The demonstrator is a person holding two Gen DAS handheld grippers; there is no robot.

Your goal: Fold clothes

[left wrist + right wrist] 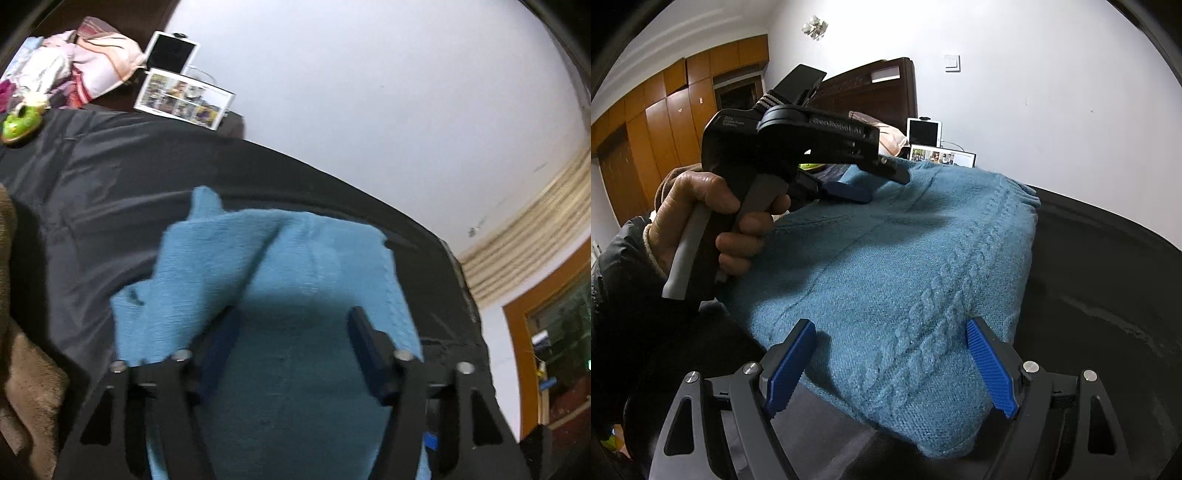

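A folded teal knit sweater (280, 251) (905, 258) with a cable pattern lies on the dark bedspread (92, 184) (1089, 277). My left gripper (293, 314) (886, 184) hovers over the sweater's far part with its jaws apart; a loose flap of knit drapes by its left finger (221, 332), and nothing is pinched. A person's hand (701, 221) holds its grip. My right gripper (891, 323) stands open at the sweater's near edge, its blue pads (991, 365) on either side of the cable band without pressing it.
A heap of clothes (85, 66), a tablet (171, 53) and a photo frame (184, 98) sit at the bed's far end by the dark headboard (871, 92). A green object (20, 123) and brown cloth (22, 369) lie at the left. Wooden wardrobes (665, 129) stand beyond.
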